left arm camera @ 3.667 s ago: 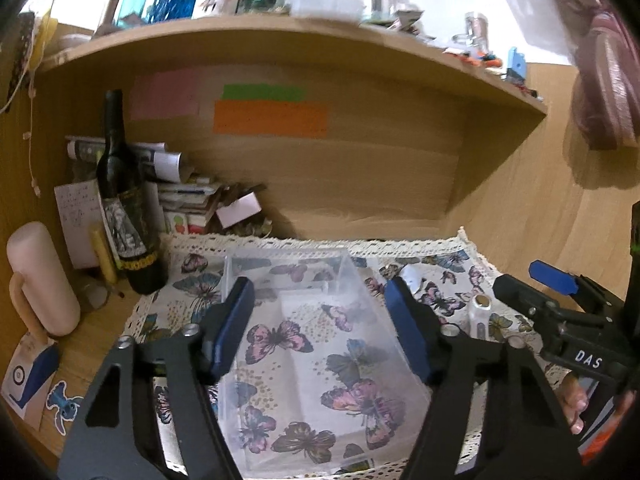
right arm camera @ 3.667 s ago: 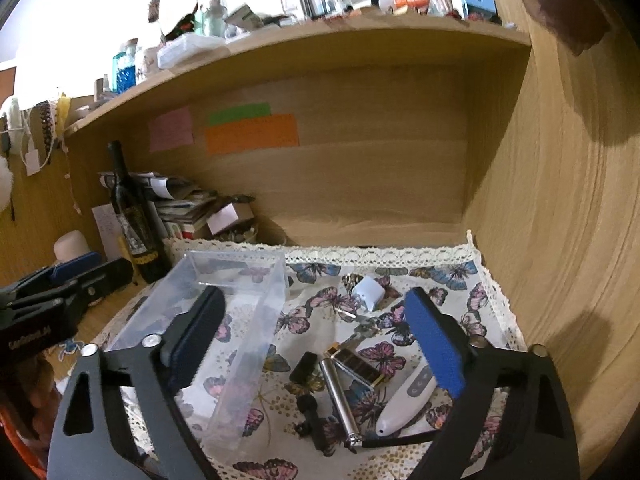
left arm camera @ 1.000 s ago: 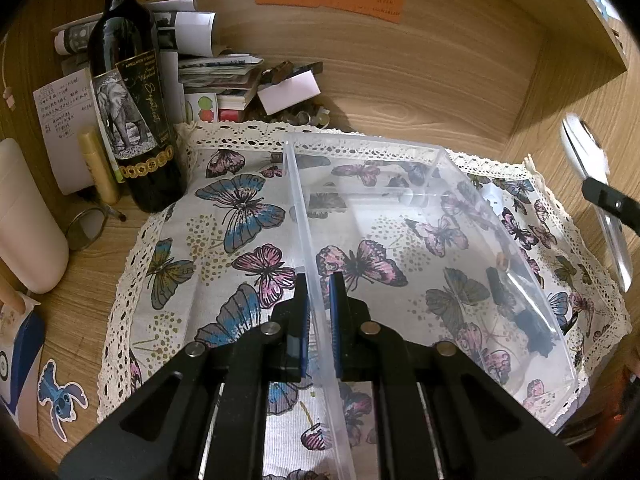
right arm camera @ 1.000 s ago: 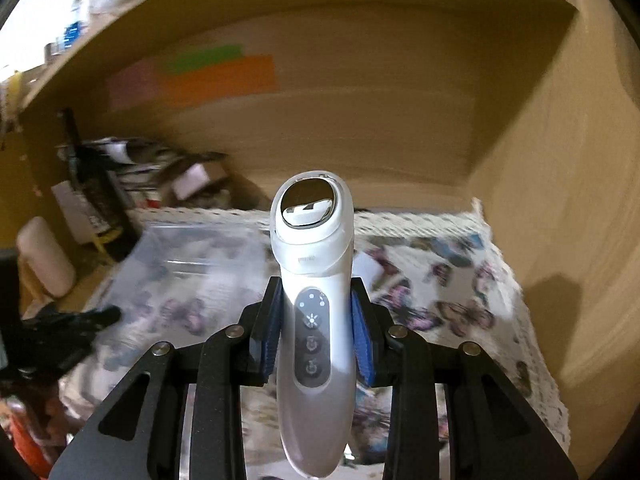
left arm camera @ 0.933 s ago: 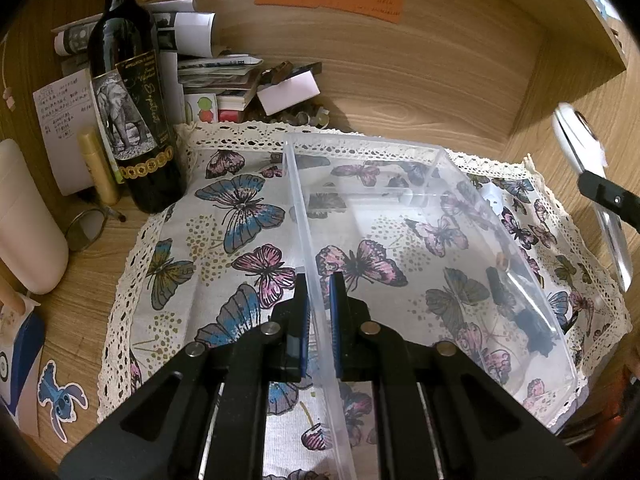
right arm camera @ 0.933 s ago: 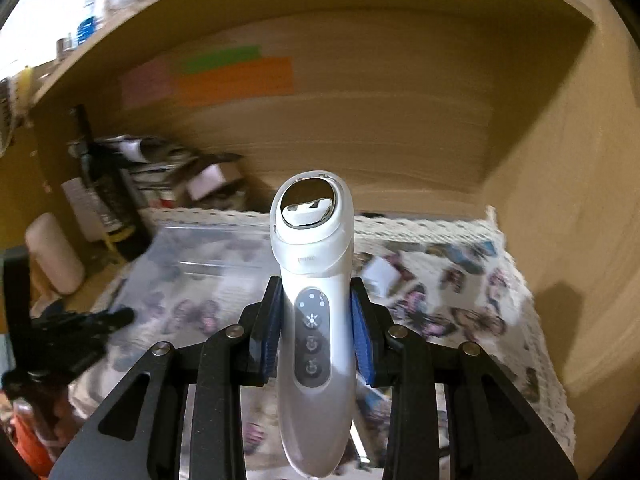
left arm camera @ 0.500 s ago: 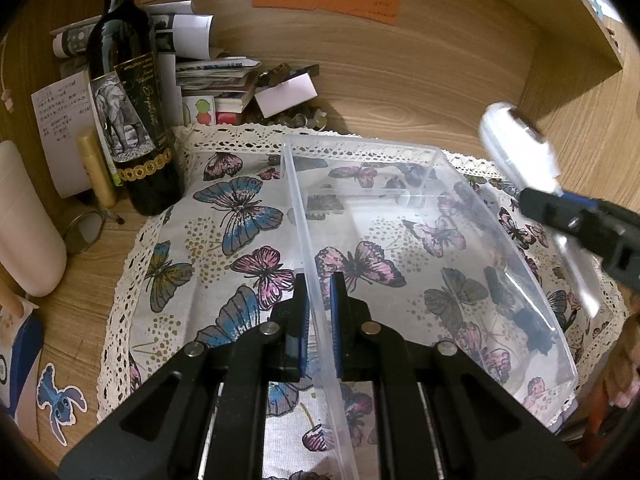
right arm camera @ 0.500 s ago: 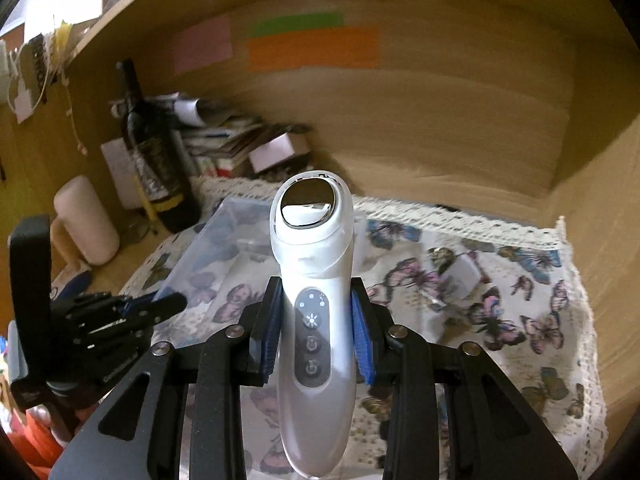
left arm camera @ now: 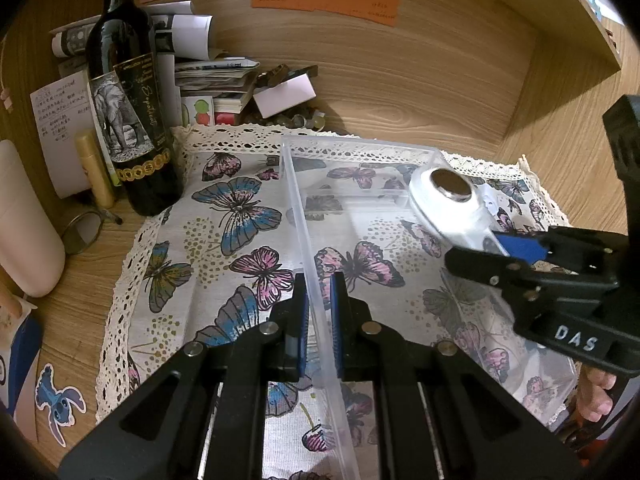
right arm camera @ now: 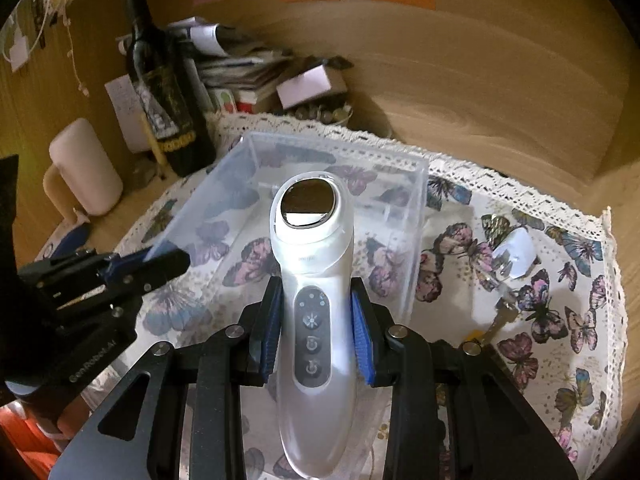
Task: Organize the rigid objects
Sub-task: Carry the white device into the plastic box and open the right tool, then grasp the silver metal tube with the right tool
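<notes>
From the left wrist view, the left tongs [left arm camera: 318, 316] are pinched tight on the near wall of the clear plastic bin [left arm camera: 360, 152] standing on the butterfly cloth [left arm camera: 224, 240], while the white handheld device [left arm camera: 448, 204] slants in over the bin from the right, its round metal head toward the back wall.

From the right wrist view, the right tongs [right arm camera: 318, 332] clamp the white handheld device [right arm camera: 314, 280] by its button-bearing handle, its long axis running along the fingers with the metal head pointing forward and down over the open bin [right arm camera: 416, 240]; the left tongs [right arm camera: 160, 260] grip the bin's left wall.
</notes>
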`<state>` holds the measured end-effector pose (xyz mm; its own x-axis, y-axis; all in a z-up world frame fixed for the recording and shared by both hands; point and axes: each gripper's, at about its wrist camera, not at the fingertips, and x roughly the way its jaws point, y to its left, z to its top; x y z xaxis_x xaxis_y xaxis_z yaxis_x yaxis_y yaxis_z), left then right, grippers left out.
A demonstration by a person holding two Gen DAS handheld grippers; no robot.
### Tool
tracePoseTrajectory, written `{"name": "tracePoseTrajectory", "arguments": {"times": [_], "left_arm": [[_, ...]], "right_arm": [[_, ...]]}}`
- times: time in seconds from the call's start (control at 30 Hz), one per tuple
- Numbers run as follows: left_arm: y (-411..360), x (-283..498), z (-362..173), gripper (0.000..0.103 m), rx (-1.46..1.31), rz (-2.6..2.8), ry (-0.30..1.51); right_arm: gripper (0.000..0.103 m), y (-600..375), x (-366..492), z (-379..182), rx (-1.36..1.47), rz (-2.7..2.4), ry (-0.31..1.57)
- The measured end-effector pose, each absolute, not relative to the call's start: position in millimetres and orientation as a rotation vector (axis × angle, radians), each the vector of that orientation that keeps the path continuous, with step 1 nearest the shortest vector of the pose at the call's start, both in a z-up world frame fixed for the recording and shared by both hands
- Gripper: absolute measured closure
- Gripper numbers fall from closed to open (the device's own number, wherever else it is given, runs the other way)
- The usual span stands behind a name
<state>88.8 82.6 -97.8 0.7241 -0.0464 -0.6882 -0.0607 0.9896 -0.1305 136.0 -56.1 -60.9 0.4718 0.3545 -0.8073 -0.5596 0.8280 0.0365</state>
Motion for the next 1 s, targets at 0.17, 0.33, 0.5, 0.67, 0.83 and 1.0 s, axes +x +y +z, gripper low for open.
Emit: {"name": "tracePoseTrajectory", "arguments": {"times": [0.17, 0.33, 0.5, 0.67, 0.83, 1.0], "left_arm": [[82, 90, -98, 0.093, -0.148, 0.007, 0.762], [80, 89, -97, 0.093, -0.144, 0.006, 0.758], [80, 89, -97, 0.093, -0.146, 0.004, 0.758], [79, 89, -97, 0.093, -0.145, 0.004, 0.757], [80, 88, -97, 0.093, -0.144, 0.004, 0.757], [81, 88, -97, 0.093, -0.144, 0.004, 0.757]], "right_arm": [[0.072, -54, 136, -64, -0.247, 0.577, 0.938], [0.072, -62, 134, -51, -0.241, 0.56, 0.887], [0.072, -78, 133, -37, -0.22, 0.522, 0.85], [0.071, -103, 133, -24, -0.192, 0.452, 0.812], [0.068, -131, 134, -18, -0.165, 0.373, 0.795], [0.067, -154, 134, -25, -0.167, 0.3, 0.817]]}}
